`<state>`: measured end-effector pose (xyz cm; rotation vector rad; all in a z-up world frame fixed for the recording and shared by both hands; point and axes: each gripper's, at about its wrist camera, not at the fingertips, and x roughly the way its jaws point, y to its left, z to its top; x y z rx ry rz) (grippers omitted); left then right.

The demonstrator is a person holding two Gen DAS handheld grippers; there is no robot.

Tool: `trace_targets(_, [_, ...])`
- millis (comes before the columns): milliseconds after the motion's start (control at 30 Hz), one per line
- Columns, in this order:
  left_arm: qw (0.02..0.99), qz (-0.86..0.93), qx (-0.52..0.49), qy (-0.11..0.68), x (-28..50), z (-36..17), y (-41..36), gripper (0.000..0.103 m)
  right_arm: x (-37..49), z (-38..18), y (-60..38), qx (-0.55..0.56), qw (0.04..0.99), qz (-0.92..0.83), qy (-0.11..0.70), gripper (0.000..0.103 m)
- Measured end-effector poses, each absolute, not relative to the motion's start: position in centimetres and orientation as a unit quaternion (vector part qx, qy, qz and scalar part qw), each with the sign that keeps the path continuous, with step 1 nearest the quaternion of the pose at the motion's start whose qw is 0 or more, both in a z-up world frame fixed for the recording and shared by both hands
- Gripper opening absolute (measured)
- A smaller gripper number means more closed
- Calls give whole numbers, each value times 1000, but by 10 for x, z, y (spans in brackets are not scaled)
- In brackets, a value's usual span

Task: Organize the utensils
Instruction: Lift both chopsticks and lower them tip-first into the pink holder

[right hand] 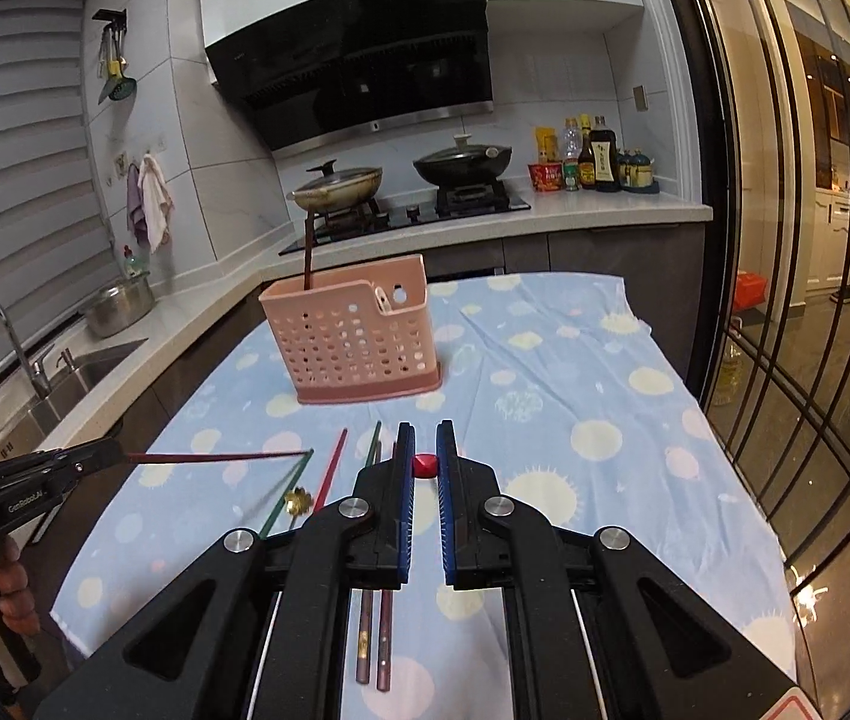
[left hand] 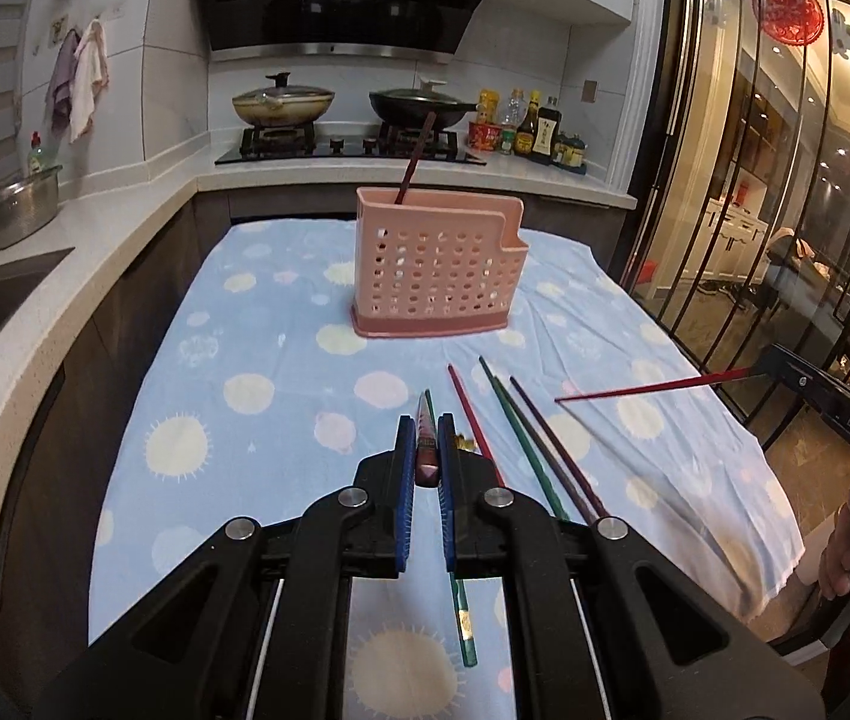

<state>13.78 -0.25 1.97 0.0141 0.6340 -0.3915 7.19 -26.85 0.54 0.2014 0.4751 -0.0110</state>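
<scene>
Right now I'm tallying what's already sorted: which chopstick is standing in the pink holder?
The dark brown chopstick: it alone stands upright in the pink perforated holder, at its back left corner. The others lie on the cloth or sit in a hand-held gripper.

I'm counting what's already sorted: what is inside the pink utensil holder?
One dark brown chopstick stands in the pink utensil holder, leaning at its left end. The perforated walls hide the bottom, so anything short lying there cannot be seen.

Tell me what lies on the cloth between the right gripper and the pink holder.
In the right wrist view, only bare blue cloth lies between the right gripper, shut on a red chopstick, and the pink holder. Loose chopsticks lie off to the left.
</scene>
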Motion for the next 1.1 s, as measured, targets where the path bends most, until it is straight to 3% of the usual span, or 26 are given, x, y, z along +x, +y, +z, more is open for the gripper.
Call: trace_targets(1100, [975, -182, 43, 121, 284, 216, -60, 7, 263, 175, -271, 85, 988, 46, 122, 7])
